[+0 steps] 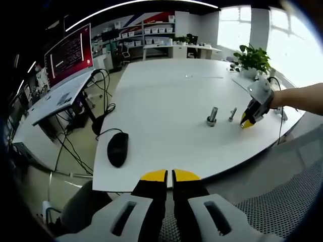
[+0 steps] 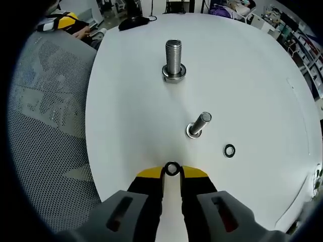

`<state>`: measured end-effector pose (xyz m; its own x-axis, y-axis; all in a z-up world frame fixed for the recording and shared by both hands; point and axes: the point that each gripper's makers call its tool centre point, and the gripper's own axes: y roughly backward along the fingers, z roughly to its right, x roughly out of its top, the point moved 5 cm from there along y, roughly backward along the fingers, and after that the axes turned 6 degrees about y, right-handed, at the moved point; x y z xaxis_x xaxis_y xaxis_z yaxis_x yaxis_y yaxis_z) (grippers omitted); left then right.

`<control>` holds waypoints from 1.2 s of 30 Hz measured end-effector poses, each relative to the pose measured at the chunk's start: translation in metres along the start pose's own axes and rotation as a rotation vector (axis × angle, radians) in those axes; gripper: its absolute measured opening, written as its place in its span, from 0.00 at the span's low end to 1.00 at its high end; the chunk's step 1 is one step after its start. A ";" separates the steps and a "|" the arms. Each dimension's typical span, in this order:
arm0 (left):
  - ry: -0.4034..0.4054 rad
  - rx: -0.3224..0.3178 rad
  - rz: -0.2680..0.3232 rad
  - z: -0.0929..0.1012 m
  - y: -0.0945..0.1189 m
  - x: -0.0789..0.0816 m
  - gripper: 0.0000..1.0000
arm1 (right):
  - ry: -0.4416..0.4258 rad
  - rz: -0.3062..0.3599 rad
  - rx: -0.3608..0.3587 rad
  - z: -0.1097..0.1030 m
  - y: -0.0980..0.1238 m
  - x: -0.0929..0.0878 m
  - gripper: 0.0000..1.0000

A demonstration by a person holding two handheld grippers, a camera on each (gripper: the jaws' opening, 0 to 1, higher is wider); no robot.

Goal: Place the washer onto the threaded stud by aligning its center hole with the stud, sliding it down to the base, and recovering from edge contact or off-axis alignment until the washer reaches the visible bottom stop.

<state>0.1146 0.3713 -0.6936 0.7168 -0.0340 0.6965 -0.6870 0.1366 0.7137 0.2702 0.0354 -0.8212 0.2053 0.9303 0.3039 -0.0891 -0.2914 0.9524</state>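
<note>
In the right gripper view a small metal washer point(image 2: 172, 169) sits pinched between the yellow tips of my right gripper point(image 2: 172, 172), low over the white table point(image 2: 126, 116). Just ahead stands a slim stud point(image 2: 198, 125). Farther off is a thick threaded stud point(image 2: 173, 58) with a washer at its base. A second loose washer point(image 2: 229, 150) lies flat to the right. In the left gripper view my left gripper point(image 1: 170, 176) is shut and empty at the table's near edge. There the right gripper point(image 1: 251, 118) sits beside the slim stud point(image 1: 232, 114) and the thick stud point(image 1: 212, 117).
A black mouse point(image 1: 117, 148) with its cable lies on the table's left part. A potted plant point(image 1: 254, 59) stands at the far right edge. A mesh chair point(image 2: 45, 121) is beside the table. A lit monitor point(image 1: 69, 54) stands on a desk to the left.
</note>
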 end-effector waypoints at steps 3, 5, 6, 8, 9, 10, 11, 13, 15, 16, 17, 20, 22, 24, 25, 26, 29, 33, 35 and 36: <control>0.001 0.000 0.002 0.000 0.000 0.000 0.01 | -0.001 0.004 -0.006 -0.002 0.000 0.000 0.14; 0.003 0.000 0.005 0.000 0.000 0.000 0.01 | -0.002 0.006 -0.006 -0.002 0.000 0.000 0.14; 0.003 0.000 0.006 0.000 0.000 0.000 0.01 | -0.002 0.007 -0.006 -0.002 0.000 0.000 0.14; 0.003 0.001 0.006 0.000 0.000 0.000 0.01 | 0.004 0.004 0.000 -0.003 0.000 -0.001 0.14; 0.003 0.001 0.005 0.000 0.000 0.000 0.01 | 0.008 0.002 0.000 -0.003 0.000 -0.001 0.14; 0.003 0.001 0.005 0.000 0.000 0.000 0.01 | 0.014 -0.001 0.001 -0.004 0.000 -0.001 0.14; 0.003 0.001 0.005 0.000 0.000 0.000 0.01 | 0.016 -0.002 0.001 -0.004 0.000 -0.001 0.14; 0.003 0.001 0.005 0.000 0.000 0.000 0.01 | 0.015 -0.003 0.001 -0.004 0.000 -0.001 0.14; 0.003 0.002 0.004 0.000 0.000 0.000 0.01 | 0.014 -0.001 0.000 -0.004 0.000 -0.001 0.14; 0.003 0.003 0.004 0.000 0.000 0.000 0.01 | 0.008 0.001 0.000 -0.004 0.000 -0.001 0.14; 0.004 0.003 0.005 0.000 0.000 0.000 0.01 | 0.000 0.006 0.000 -0.004 0.001 -0.001 0.14; 0.004 0.003 0.005 0.000 0.000 0.000 0.01 | -0.020 0.018 -0.003 -0.003 0.001 -0.002 0.14; 0.003 0.003 0.004 0.000 0.001 0.000 0.01 | -0.008 0.018 -0.010 -0.005 0.001 -0.002 0.14; 0.004 0.003 0.005 0.000 0.001 0.001 0.01 | -0.015 0.020 -0.015 -0.004 0.001 -0.001 0.14; 0.004 0.003 0.006 0.000 0.001 0.001 0.01 | -0.045 0.025 -0.018 -0.005 0.001 -0.001 0.14; 0.005 0.003 0.007 0.000 0.000 0.001 0.01 | -0.054 0.030 -0.018 -0.005 0.001 -0.001 0.14; 0.006 0.003 0.010 0.000 0.000 0.001 0.01 | -0.056 0.041 -0.020 -0.005 0.002 -0.003 0.14; 0.002 0.002 0.006 0.000 0.000 0.000 0.01 | -0.112 0.061 -0.016 -0.003 0.003 -0.005 0.14; 0.001 0.001 0.007 0.000 0.000 0.001 0.01 | -0.114 0.068 -0.028 0.000 0.007 -0.005 0.14; 0.002 0.001 0.008 0.000 0.000 0.001 0.01 | -0.117 0.074 -0.031 0.001 0.009 -0.005 0.14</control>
<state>0.1147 0.3710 -0.6927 0.7114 -0.0313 0.7020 -0.6928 0.1359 0.7082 0.2691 0.0279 -0.8138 0.3093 0.8737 0.3756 -0.1379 -0.3496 0.9267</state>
